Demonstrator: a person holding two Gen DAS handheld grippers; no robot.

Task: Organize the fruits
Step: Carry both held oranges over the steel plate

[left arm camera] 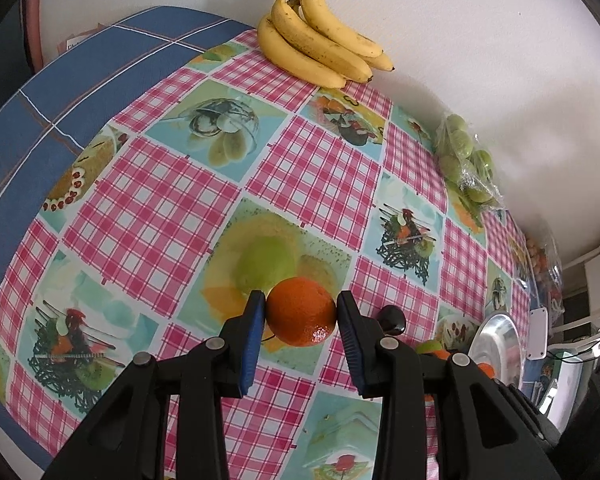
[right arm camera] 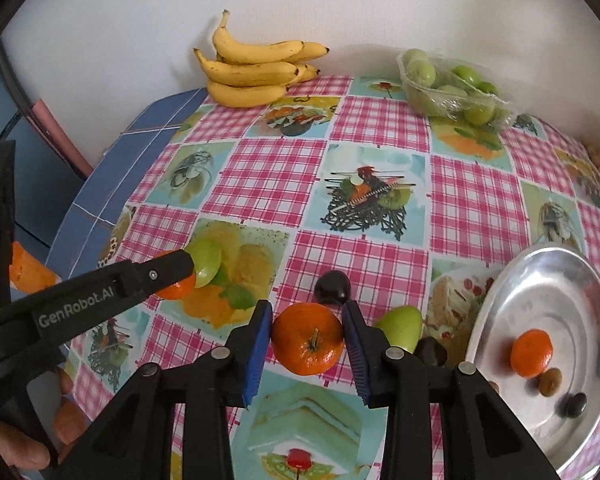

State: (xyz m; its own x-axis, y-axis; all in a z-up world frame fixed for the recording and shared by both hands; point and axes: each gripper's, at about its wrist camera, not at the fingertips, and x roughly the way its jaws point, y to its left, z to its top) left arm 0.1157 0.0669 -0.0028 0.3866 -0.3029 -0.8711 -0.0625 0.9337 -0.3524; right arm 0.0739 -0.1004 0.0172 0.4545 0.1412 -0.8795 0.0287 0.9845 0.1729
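Orange fruit (right arm camera: 308,339) sits right between the right fingers (right arm camera: 264,330), just left of the silver plate (right arm camera: 496,316); the left fingers (left arm camera: 255,312) also hug an orange (left arm camera: 301,312).

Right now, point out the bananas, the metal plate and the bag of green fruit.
bananas (right arm camera: 255,68): right wrist view, middle of the bunch.
metal plate (right arm camera: 556,280): right wrist view, bare inner wall near the far rim.
bag of green fruit (right arm camera: 452,84): right wrist view, centre of the wrapped pack.
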